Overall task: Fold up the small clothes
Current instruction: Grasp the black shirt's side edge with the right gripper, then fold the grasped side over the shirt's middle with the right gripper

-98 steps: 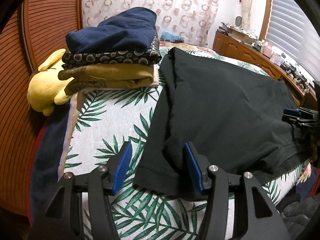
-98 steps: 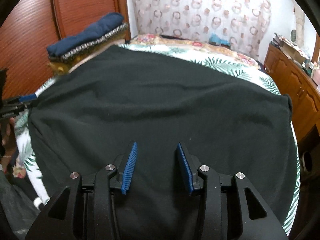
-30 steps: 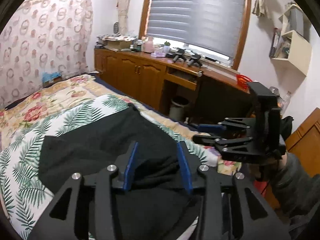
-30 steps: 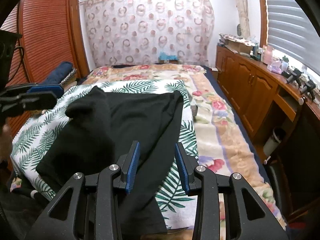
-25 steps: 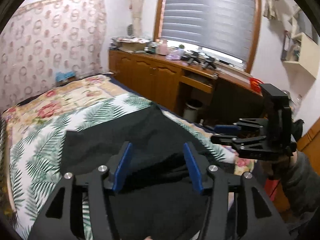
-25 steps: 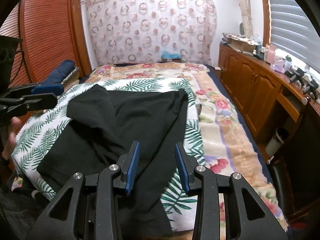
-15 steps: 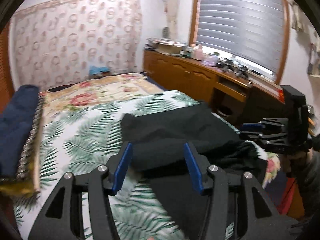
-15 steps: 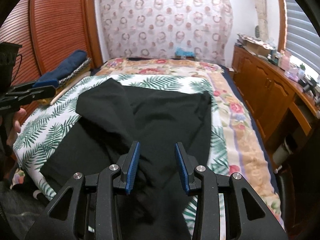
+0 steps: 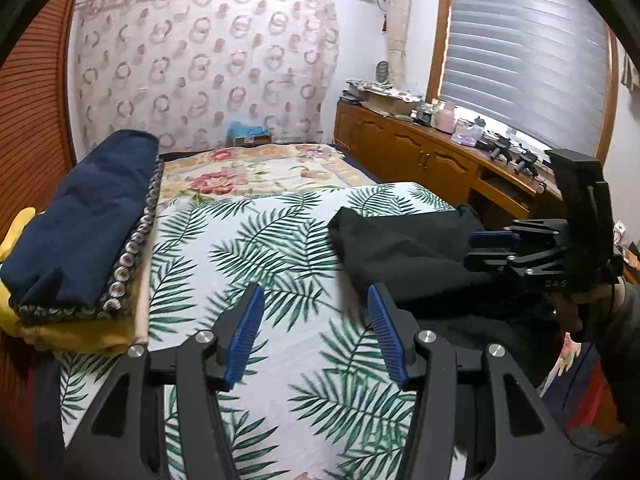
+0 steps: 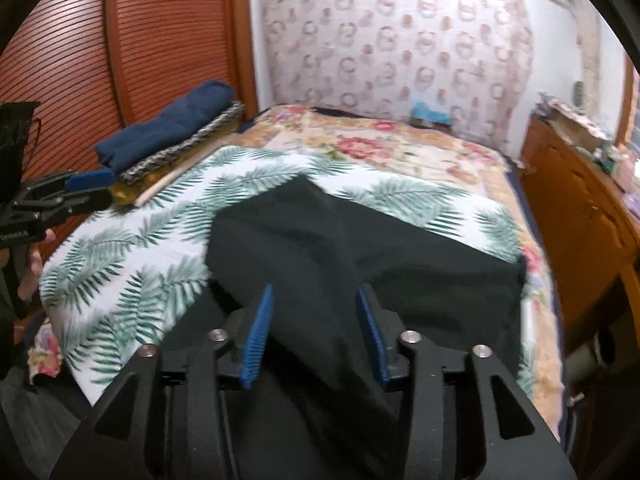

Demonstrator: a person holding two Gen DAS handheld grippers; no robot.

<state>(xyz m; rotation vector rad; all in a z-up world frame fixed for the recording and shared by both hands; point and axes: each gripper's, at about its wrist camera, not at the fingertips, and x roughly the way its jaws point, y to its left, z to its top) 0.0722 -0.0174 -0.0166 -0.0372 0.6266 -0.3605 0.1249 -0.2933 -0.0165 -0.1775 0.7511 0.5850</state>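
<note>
The black garment (image 10: pixel 360 264) lies at the bed's (image 9: pixel 280 216) right edge, under the open right gripper (image 10: pixel 314 326); the open left gripper (image 9: pixel 316 330) is farther

black garment (image 10: pixel 320 240): 1 | folded clothes stack (image 9: pixel 80 232): 1 | grippers: 2

The garment (image 10: pixel 360 256) is laid on the bed (image 9: pixel 256 240), toward its cabinet-side edge. A stack of folded clothes (image 9: pixel 80 232) is set on the bed's opposite edge, against the wardrobe (image 10: pixel 120 40). A cabinet (image 9: pixel 420 160) is placed alongside the bed, under the window (image 9: pixel 528 52). A curtain (image 9: pixel 208 64) is hung behind the bed.
</note>
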